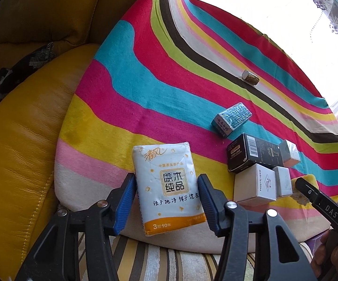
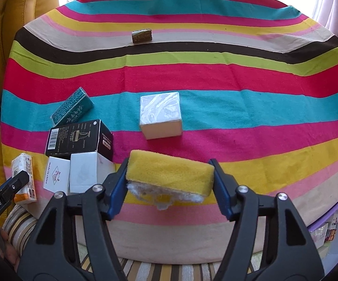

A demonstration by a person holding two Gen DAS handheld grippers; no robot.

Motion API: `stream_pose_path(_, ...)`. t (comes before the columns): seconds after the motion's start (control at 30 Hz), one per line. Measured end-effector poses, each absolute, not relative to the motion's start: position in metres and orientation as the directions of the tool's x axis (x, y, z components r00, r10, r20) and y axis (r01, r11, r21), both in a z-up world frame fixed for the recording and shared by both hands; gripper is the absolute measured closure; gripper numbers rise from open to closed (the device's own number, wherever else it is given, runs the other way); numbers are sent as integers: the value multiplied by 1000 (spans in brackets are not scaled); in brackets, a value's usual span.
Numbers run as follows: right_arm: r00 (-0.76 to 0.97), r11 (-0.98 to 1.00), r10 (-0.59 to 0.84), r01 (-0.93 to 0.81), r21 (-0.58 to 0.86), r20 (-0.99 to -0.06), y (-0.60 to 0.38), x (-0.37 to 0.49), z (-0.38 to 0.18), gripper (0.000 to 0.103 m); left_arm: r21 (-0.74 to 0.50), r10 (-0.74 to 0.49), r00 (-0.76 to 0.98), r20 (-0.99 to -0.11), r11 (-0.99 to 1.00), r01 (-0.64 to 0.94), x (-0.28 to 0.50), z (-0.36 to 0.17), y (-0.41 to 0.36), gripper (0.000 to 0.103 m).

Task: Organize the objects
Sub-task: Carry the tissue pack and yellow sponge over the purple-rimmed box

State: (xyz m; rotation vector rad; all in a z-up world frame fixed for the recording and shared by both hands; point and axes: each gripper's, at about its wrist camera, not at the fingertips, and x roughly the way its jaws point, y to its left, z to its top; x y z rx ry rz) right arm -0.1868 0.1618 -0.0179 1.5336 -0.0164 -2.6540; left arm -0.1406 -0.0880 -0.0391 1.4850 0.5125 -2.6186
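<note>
My left gripper (image 1: pixel 166 201) is shut on a white and orange tissue pack (image 1: pixel 166 187), at the near left of the striped cloth (image 1: pixel 145 89); the pack also shows in the right wrist view (image 2: pixel 25 178). My right gripper (image 2: pixel 169 180) is shut on a yellow sponge (image 2: pixel 169 173) with a white scrub layer underneath, near the cloth's front edge. A black box (image 2: pixel 77 138), two white boxes (image 2: pixel 56 175) (image 2: pixel 84 173), and a teal pack (image 2: pixel 73 107) cluster at the left. A white cube box (image 2: pixel 160 114) sits in the middle. A small brown packet (image 2: pixel 142 36) lies far back.
The striped cloth covers a round cushion or table beside a yellow leather sofa (image 1: pixel 23 140). A bright window (image 1: pixel 274 0) lies behind. A striped rug (image 2: pixel 145 269) shows below the front edge. Small boxes (image 2: pixel 328 231) lie at the lower right.
</note>
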Motion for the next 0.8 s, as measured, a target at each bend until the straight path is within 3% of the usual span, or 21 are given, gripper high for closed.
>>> stream_pose_path(0.8,-549,-994,-103,83,69,-830,192,-112,22,35,-304,213,-578,-788,-950,66,-82,7,-30,48)
